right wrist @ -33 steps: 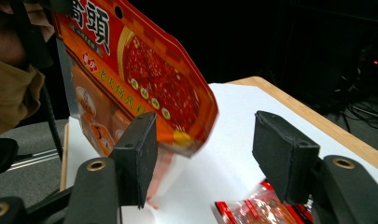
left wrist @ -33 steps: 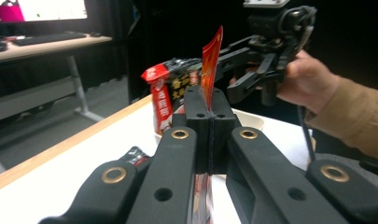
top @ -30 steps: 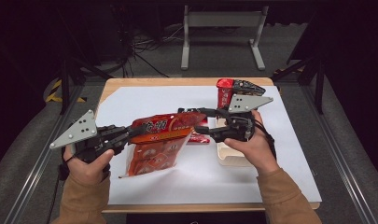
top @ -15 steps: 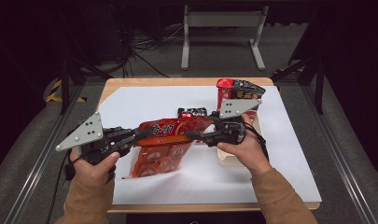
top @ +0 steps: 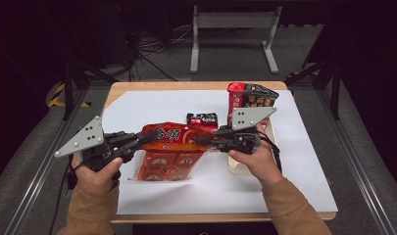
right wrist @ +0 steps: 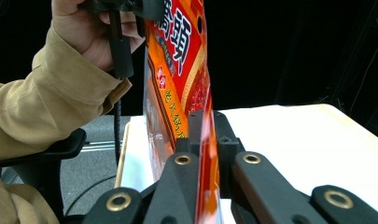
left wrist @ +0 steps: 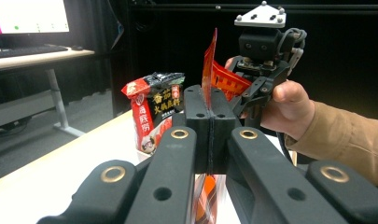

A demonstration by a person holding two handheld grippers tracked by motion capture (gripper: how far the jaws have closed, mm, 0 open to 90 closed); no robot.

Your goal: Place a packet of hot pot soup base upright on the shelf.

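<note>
A big red snack bag (top: 174, 139) with gold lettering hangs above the white table sheet (top: 294, 166), stretched between both grippers. My left gripper (top: 148, 137) is shut on the bag's left edge; in the left gripper view the thin red edge (left wrist: 208, 70) rises from between the closed pads (left wrist: 198, 121). My right gripper (top: 202, 141) is shut on the bag's right edge, and in the right gripper view the bag (right wrist: 179, 70) stands on edge between its jaws. The bag's lower part (top: 164, 166) droops onto the sheet.
A small dark packet (top: 202, 119) lies behind the bag. A red-and-black snack bag (top: 250, 98) stands upright at the back right, seen also in the left gripper view as a packet (left wrist: 154, 109). A pale wooden tray (top: 272, 128) sits under the right hand.
Both grippers have lifted the red bag's top edge higher and pulled it more level; the left hand has shifted slightly toward the right and forward.
</note>
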